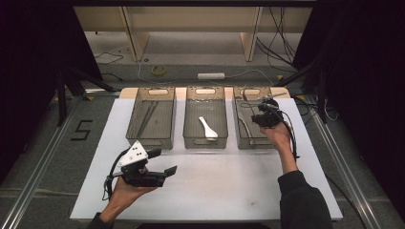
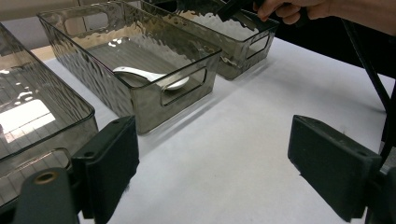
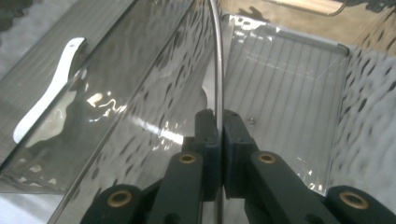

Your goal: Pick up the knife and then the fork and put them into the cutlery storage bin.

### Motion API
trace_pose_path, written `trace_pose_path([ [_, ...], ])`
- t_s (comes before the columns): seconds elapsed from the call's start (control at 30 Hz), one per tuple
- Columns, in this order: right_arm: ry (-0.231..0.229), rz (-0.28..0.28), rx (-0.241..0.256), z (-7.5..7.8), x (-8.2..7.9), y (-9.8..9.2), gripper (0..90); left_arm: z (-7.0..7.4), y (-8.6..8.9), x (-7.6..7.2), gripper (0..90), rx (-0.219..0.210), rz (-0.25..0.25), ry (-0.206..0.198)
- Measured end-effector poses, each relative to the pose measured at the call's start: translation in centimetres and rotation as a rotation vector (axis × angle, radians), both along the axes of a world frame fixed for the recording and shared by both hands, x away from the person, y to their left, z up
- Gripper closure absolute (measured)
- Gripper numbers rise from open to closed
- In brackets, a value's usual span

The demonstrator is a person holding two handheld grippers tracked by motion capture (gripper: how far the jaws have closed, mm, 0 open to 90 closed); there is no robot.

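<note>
Three smoky clear bins stand in a row on the white table (image 1: 215, 181). My right gripper (image 1: 264, 115) (image 3: 218, 117) hovers over the right bin (image 1: 254, 143) (image 3: 289, 84), shut on a thin metal utensil (image 3: 218, 70) seen edge-on; its far end is hard to make out. The middle bin (image 1: 205, 143) (image 2: 140, 100) holds a white spoon (image 1: 207, 128) (image 2: 149, 77) (image 3: 51, 93). My left gripper (image 1: 163, 162) (image 2: 219, 168) is held low over the front left of the table, open, with nothing between its jaws.
The left bin (image 1: 150, 142) (image 2: 46, 121) holds thin dark sticks (image 1: 148, 117). Another metal piece (image 1: 246, 126) lies in the right bin. Bare white table stretches in front of the bins. Cables and a tape roll (image 1: 159, 70) lie on the floor beyond.
</note>
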State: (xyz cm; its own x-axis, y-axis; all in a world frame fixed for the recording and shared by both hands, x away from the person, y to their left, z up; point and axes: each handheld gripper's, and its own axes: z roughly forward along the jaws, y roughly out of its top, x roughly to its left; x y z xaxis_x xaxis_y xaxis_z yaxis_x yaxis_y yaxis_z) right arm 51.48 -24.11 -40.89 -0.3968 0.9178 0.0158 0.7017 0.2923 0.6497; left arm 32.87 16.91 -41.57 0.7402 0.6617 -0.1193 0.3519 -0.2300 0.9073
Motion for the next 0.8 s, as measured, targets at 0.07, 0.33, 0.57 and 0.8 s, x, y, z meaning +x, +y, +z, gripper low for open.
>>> trace_pose_path([
  [0.07,0.003,-0.006,0.002,-0.18,0.08,-0.03,87.1,-0.01,0.03,0.0,16.0,0.002,0.001,-0.001],
  [0.33,0.029,-0.018,0.005,-0.65,0.19,0.05,86.7,-0.05,0.01,0.0,16.0,0.019,-0.002,-0.003],
  [0.57,0.058,-0.014,0.033,-1.03,0.34,0.38,74.4,-0.04,0.01,-0.03,15.9,0.014,-0.002,-0.004],
  [0.8,0.042,-0.009,0.035,-0.49,-0.11,0.47,61.3,-0.04,-0.05,-0.06,15.9,0.012,-0.001,-0.002],
])
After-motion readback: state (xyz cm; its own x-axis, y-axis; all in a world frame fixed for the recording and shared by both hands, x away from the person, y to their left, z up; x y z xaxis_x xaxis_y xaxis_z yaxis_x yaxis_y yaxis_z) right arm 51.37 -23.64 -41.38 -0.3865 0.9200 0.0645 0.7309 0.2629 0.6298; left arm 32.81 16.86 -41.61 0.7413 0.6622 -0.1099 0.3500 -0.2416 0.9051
